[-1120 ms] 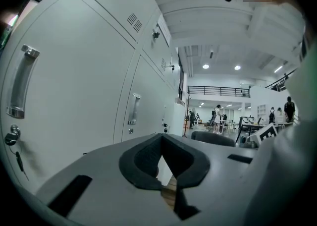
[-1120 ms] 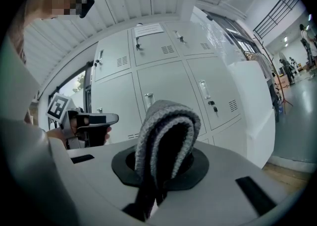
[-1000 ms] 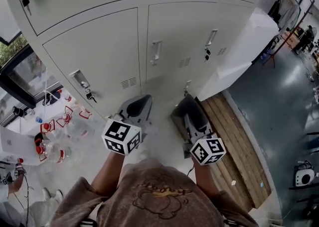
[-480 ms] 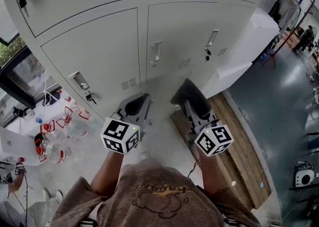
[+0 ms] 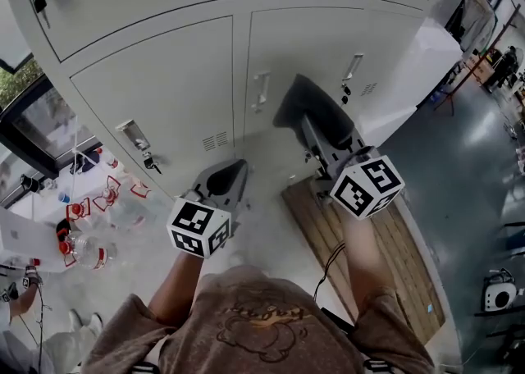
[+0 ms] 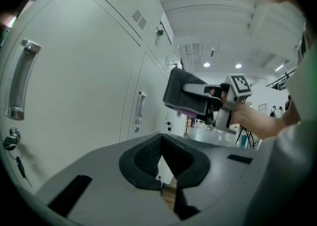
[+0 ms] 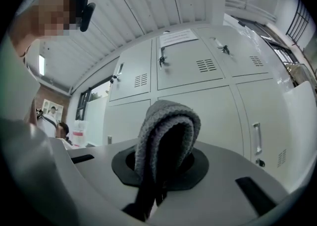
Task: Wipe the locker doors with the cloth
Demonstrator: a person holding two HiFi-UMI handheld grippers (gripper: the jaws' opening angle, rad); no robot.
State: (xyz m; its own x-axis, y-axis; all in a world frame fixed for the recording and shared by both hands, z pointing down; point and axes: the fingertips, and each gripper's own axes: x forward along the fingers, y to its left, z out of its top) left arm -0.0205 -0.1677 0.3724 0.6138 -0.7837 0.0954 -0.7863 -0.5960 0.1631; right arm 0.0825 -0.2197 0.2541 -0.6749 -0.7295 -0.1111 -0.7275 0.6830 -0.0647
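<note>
Up from low near the floor a second ago, the right gripper [image 5: 318, 133] has lifted its cloth to the height of the middle door's handle [image 5: 261, 90]. The left gripper has stayed low.

Below and a little left of that handle, the left gripper [image 5: 230, 174] hangs in front of the locker doors [image 5: 164, 85]. Its jaws are drawn together with nothing between them.

Just right of the handle, the folded grey cloth [image 5: 300, 107] stands up from the right gripper, whose jaws are clenched on its lower end. The rounded fold faces the middle door [image 5: 308, 44]. From the left gripper view the cloth [image 6: 184, 95] looks just short of the door, not yet pressed to it.

The step in hand seems to be bringing the cloth to the door. The next move likely calls for pushing the fold flat against the panel beside the handle, then sweeping across it while steering round the handle and the key below it.
</note>
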